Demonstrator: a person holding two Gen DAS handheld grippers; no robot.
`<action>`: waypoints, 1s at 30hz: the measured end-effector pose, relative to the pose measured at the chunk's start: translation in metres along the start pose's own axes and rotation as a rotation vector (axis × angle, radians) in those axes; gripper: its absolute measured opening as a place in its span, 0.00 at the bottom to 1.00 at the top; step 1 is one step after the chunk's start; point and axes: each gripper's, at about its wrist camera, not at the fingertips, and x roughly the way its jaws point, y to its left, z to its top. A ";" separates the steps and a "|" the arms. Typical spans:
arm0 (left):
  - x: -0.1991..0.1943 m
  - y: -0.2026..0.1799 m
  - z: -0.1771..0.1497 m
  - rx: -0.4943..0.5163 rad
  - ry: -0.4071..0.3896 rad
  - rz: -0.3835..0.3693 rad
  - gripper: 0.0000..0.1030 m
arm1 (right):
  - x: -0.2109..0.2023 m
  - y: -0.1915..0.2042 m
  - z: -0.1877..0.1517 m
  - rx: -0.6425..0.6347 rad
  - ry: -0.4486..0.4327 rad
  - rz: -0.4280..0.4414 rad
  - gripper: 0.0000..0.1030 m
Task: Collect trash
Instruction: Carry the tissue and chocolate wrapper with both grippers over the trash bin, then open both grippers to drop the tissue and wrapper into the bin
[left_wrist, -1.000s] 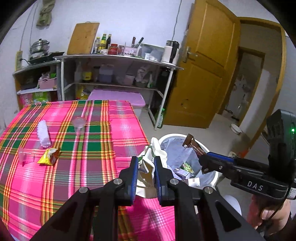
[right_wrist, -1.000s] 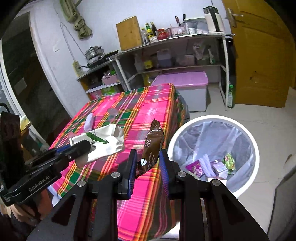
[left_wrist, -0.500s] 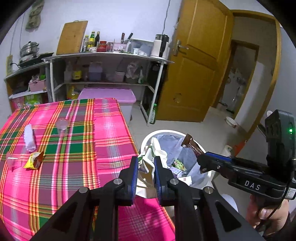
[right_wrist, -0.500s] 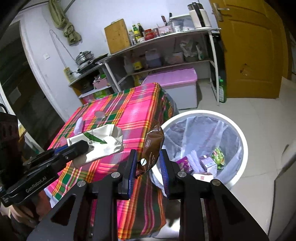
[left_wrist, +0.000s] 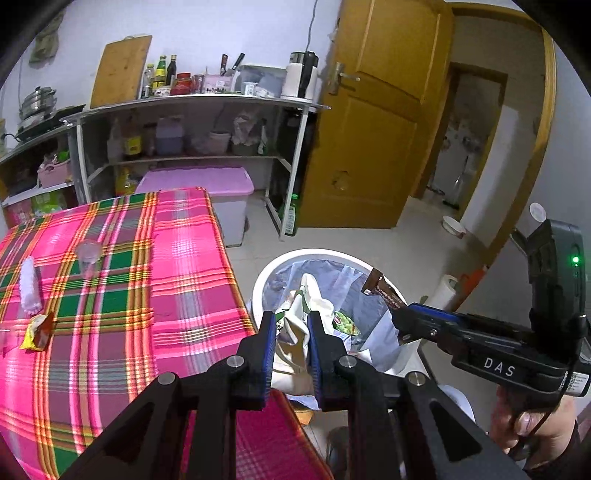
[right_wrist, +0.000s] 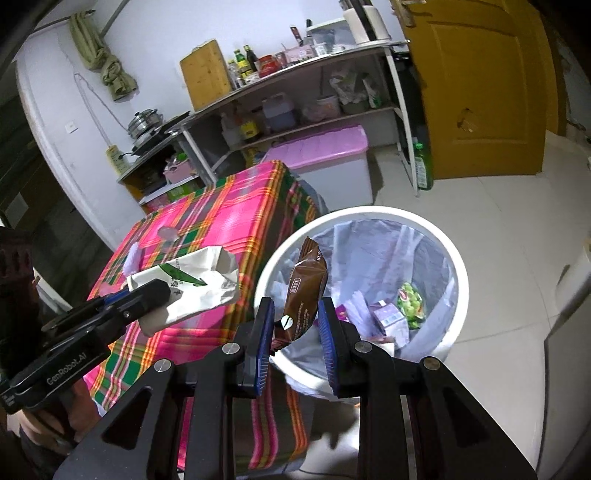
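We carry a white paper bag (left_wrist: 301, 325) pinched in the left gripper (left_wrist: 291, 350) and a brown snack wrapper (right_wrist: 303, 291) between the pads of the right gripper (right_wrist: 293, 347). The right jaws look a little slack around the wrapper, though blur makes that hard to judge. Both pieces hang near the white bin (right_wrist: 452, 243), which stands on the floor just right of the plaid table (left_wrist: 177, 258). To drop well, we should centre each piece over the lined opening, clear of the near rim, then open. A yellow wrapper (left_wrist: 37, 328), a clear cup (left_wrist: 88, 256) and a white roll (left_wrist: 29, 288) wait on the far left.
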 end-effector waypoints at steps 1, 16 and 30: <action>0.004 -0.001 0.001 0.002 0.005 -0.003 0.17 | 0.001 -0.002 0.000 0.003 0.002 -0.002 0.25; 0.067 -0.013 0.000 0.038 0.113 -0.036 0.17 | 0.038 -0.035 -0.006 0.057 0.102 -0.046 0.25; 0.111 -0.017 -0.003 0.040 0.220 -0.045 0.19 | 0.056 -0.053 -0.009 0.076 0.155 -0.084 0.41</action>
